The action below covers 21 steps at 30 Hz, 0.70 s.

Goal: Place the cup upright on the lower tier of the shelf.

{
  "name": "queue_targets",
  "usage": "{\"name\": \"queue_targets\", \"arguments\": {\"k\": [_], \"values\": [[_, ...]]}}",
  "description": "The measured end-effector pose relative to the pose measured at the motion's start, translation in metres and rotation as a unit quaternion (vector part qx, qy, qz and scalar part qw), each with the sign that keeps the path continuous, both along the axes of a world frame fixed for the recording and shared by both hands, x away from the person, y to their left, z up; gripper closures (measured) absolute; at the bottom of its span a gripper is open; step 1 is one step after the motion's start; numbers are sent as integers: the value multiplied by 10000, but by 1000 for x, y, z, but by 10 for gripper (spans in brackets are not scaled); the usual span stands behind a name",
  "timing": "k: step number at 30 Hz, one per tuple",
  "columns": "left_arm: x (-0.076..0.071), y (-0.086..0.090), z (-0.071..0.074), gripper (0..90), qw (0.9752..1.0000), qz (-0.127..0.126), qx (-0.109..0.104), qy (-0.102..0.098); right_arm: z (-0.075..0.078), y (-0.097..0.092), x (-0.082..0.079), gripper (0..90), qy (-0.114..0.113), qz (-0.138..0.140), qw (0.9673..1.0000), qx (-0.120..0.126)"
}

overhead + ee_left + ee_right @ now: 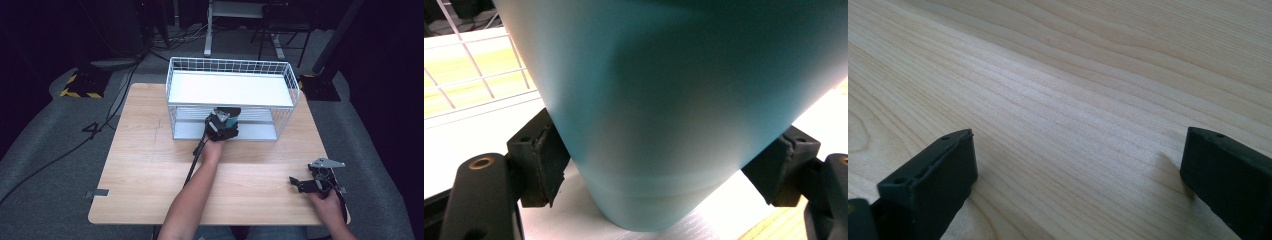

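High view, my left claw: my left gripper (223, 126) reaches into the lower tier of the white wire rack (295, 87), which stands at the far side of the wooden table (145, 165). A teal cup (231, 121) shows at its tip, under the rack's white upper shelf (230, 89).
High view, my right claw: my right gripper (305, 184) rests near the table's right front corner, well apart from the rack.
High view, risk: I judge the low shelf overhead could catch the cup's rim if I lift or tilt.
Left gripper view, grip: my jaws are clenched on the teal cup (674, 115), one pad (544, 160) on each side near its base, above the rack's white floor (469, 145).
Left gripper view, risk: the wall tapers and looks smooth, so a loosening squeeze could let the cup slide down or tip. Whether its base touches the floor, I cannot tell.
Right gripper view, state: my jaws stand apart, released, nothing between them, bare wood (1073, 90) below.
Right gripper view, risk: little; it is too far off to steady a falling cup.
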<state>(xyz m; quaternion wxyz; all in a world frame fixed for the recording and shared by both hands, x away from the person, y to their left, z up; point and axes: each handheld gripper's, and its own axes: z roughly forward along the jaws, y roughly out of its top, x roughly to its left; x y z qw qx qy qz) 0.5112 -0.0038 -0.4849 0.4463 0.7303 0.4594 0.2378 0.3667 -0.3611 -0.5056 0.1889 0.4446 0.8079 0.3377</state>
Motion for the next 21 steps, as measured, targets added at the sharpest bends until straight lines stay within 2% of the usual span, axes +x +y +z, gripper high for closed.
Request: {"name": "queue_targets", "arguments": {"k": [4, 9, 12, 14, 21], "values": [[0, 1, 1, 201, 9999, -65, -110, 41, 0, 0, 0, 21, 0, 0, 10000, 0], [-2, 2, 4, 134, 10000, -16, -69, 33, 0, 0, 0, 22, -1, 1, 10000, 0], [-4, 4, 7, 46, 9999, -11, -126, 22, 0, 0, 0, 21, -1, 0, 10000, -2], [-6, 5, 8, 42, 9998, -75, -197, 54, 0, 0, 0, 21, 0, 1, 10000, 0], [-23, 11, 16, 30, 9997, -173, -193, 21, 0, 0, 0, 20, 2, -3, 10000, -2]]}}
